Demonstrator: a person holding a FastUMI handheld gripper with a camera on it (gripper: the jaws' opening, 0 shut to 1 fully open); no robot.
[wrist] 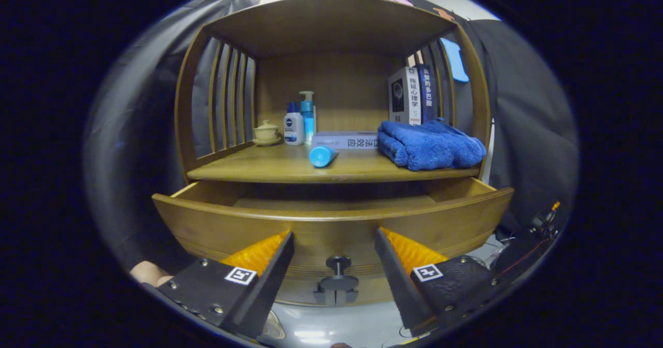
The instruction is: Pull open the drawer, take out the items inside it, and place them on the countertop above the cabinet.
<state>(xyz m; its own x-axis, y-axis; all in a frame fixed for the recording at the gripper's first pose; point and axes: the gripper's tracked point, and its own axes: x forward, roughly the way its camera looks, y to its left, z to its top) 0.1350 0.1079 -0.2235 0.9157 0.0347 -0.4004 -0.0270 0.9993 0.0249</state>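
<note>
A wooden cabinet stands ahead with its drawer [331,223] pulled out toward me. The drawer's dark round knob [338,273] sits low on its front, between my fingers and apart from both. My gripper [334,236] is open, held just in front of the drawer face with nothing between its fingers. Only a strip of the drawer's bare wooden floor shows; the rest of its inside is hidden by the front panel. On the countertop [290,169] above lie a blue tube [322,156] near the front edge and a folded blue towel [430,146] to the right.
Further back on the countertop stand a small lidded cup [266,131], two lotion bottles [299,122], a flat box [346,140] and upright books [412,95]. Slatted side walls and a top board enclose the shelf. Part of a hand [149,273] shows at lower left. Cables [538,229] lie to the right.
</note>
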